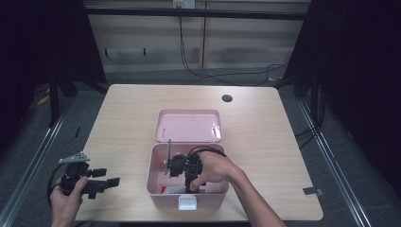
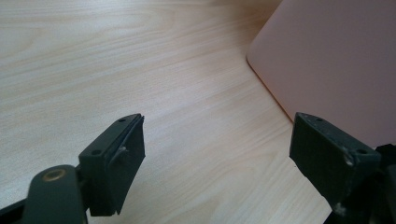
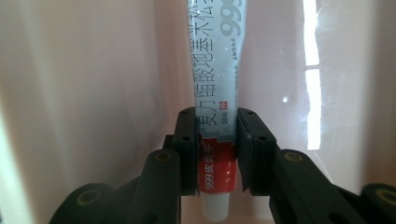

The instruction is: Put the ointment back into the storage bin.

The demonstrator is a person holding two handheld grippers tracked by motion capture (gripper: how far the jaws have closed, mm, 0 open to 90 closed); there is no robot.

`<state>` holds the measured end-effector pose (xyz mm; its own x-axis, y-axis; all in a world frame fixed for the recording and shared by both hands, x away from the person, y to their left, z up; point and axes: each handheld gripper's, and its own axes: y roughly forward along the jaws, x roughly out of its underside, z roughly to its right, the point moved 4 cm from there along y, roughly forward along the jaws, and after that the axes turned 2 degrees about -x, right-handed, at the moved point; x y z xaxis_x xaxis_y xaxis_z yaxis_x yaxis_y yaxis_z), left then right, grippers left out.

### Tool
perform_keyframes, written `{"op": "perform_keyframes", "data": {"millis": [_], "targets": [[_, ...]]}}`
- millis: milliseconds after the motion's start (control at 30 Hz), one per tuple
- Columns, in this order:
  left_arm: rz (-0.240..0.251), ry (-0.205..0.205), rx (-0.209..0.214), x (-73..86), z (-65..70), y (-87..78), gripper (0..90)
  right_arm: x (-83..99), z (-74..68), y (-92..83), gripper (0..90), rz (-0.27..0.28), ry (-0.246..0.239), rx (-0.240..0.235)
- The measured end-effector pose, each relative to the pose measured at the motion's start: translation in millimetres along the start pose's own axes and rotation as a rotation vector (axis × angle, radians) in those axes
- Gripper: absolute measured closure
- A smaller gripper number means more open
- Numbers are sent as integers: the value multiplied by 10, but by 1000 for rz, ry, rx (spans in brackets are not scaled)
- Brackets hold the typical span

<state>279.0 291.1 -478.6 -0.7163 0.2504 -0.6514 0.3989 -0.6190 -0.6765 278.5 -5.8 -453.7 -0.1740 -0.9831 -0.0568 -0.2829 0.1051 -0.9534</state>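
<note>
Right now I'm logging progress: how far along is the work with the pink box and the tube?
Done: the pink box is open, its lid lying flat behind it. In hand: the right tongs, down inside the box, are clamped on the tube. Left: whether it goes in or comes out, I cannot tell. The left tongs wait open over the table.

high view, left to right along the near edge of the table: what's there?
Left claw, held open over the table's near-left corner → pink box with the right claw down inside it → grey tab near the right edge.
</note>
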Motion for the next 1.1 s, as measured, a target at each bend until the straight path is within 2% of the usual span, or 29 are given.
{"op": "perform_keyframes", "data": {"millis": [33,567,667,767,833,967,1100], "targets": [[2,-3,-1,0,1,-1,181,-12,0,13,719,15,-6,-11],[1,-4,-3,0,-8,-2,181,-53,-5,107,718,20,-43,-33],[1,-2,-2,-2,-6,0,181,-51,-6,112,717,13,-31,-40],[4,-2,-6,-2,-7,-8,181,-46,28,139,716,3,2,-41],[5,1,-7,-4,-11,-11,181,-39,38,161,716,-13,-7,-34],[4,1,-7,-4,-11,-9,181,-38,31,175,716,-9,-21,-46],[6,-1,-4,-3,-8,-11,181,-33,29,185,715,-20,-16,-50]]}}
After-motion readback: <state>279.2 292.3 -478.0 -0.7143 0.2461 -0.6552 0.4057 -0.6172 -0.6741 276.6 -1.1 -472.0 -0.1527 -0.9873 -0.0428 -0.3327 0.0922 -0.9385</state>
